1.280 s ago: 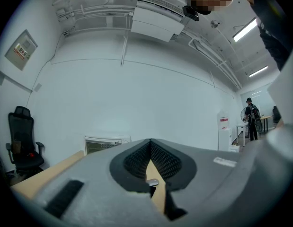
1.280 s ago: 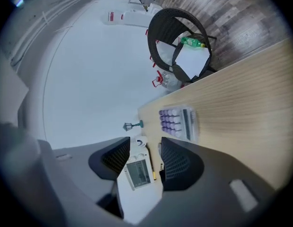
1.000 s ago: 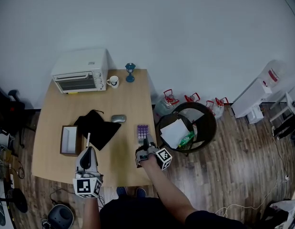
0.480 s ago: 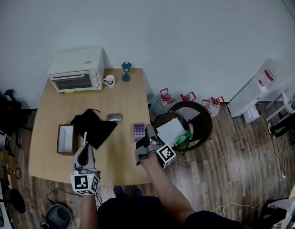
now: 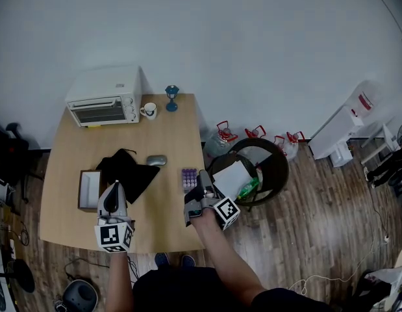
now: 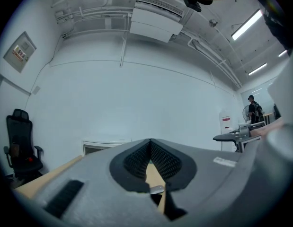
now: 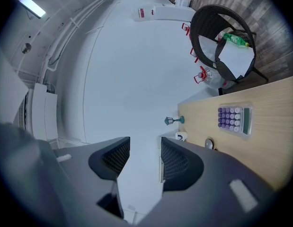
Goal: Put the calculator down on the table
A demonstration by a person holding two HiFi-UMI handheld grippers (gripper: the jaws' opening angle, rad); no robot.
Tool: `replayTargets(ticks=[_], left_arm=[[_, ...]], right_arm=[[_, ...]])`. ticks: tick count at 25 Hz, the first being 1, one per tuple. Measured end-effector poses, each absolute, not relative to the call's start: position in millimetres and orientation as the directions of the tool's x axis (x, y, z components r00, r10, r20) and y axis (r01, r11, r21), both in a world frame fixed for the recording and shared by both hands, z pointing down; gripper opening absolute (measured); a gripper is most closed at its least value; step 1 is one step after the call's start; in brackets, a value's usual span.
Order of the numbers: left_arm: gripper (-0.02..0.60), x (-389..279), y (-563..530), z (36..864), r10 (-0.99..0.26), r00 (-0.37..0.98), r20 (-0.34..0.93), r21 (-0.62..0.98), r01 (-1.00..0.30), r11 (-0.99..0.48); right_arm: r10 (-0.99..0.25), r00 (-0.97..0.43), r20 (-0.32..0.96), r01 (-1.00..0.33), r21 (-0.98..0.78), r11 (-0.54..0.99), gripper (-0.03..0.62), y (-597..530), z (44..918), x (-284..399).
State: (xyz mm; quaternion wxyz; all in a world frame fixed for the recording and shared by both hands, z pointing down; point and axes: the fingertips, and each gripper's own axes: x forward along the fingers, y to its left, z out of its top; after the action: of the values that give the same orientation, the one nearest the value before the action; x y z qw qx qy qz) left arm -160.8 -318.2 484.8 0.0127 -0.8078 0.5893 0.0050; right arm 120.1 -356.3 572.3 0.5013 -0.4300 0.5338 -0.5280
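The calculator (image 5: 189, 179), grey with purple keys, lies flat on the wooden table (image 5: 168, 135) near its right edge. In the right gripper view the calculator (image 7: 234, 118) rests on the tabletop, apart from the jaws. My right gripper (image 5: 202, 183) hovers just right of and nearer than it, open, with nothing between its pads (image 7: 145, 145). My left gripper (image 5: 114, 187) is over the near left part of the table beside the black cloth; its pads meet at the tips (image 6: 149, 143), shut and empty.
A toaster oven (image 5: 103, 97), a mug (image 5: 149, 111) and a small blue stand (image 5: 172, 97) line the far edge. A black cloth (image 5: 130, 173), a mouse (image 5: 156, 160) and an open box (image 5: 90, 189) lie mid-table. A waste bin (image 5: 269, 151) with paper stands right of the table.
The calculator stays on the table. My right gripper has drawn slightly back and right of it. The left gripper has lifted a little.
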Motion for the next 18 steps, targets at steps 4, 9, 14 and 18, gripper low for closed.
replayTargets(ticks=[4, 9, 14, 18], left_arm=[[-0.005, -162.1, -337.3, 478.5, -0.953, 0.299, -0.044, -0.029, -0.954, -0.298], [-0.005, -169.6, -343.0, 482.0, -0.964, 0.261, -0.048, 0.01, -0.965, -0.262], [-0.005, -167.2, -337.4, 492.1, -0.961, 0.274, -0.029, 0.003, -0.962, -0.274], [-0.005, -165.5, -335.5, 500.7, -0.957, 0.289, -0.011, 0.007, -0.957, -0.289]], right_arm=[[-0.988, -0.128, -0.09, 0.074, -0.994, 0.081, 0.219, -355.4, 568.3, 119.2], [-0.987, -0.127, -0.102, 0.034, -0.995, 0.099, 0.219, -353.6, 562.3, 120.8], [-0.975, -0.19, -0.119, -0.235, -0.958, 0.163, 0.219, -357.3, 546.8, 121.5], [-0.964, -0.25, -0.095, -0.601, -0.765, 0.231, 0.219, -358.5, 525.3, 117.8]])
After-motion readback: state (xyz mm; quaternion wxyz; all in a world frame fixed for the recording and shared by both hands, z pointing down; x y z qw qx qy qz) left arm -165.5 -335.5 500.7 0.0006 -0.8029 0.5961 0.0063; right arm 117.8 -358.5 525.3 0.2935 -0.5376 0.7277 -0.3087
